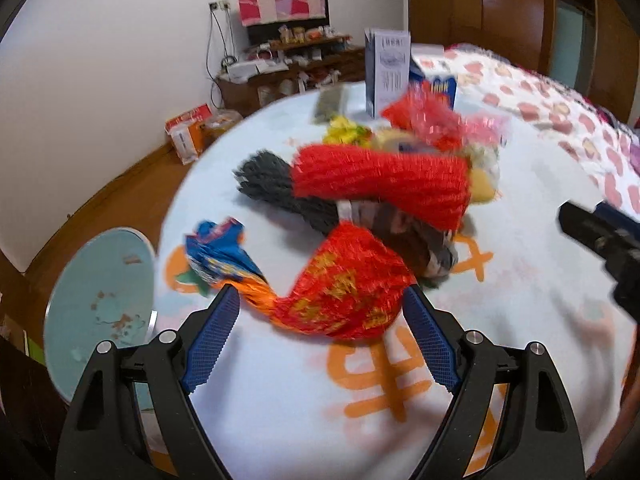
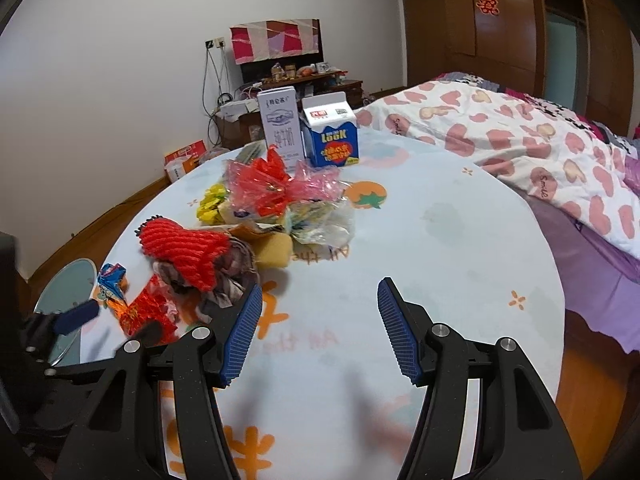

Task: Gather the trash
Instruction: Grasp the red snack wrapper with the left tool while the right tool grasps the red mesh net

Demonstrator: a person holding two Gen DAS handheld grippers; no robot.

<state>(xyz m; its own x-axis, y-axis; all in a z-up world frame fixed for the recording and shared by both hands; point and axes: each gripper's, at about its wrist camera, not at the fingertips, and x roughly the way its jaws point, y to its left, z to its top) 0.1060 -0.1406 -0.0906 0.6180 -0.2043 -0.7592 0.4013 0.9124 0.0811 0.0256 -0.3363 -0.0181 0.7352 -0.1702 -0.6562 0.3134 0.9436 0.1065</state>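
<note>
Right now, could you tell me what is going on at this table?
A person is clearing trash from the round table with two handheld grippers. The left gripper has its jaws open around a crumpled red and orange wrapper, not yet closed on it. The right gripper hangs open over bare tablecloth, holding nothing. A pile of wrappers, a red knitted piece and two cartons remain on the table.

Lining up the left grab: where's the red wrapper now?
Left wrist view: red wrapper lies between the open left gripper fingers, at the table's near-left, just before the red knit.
</note>
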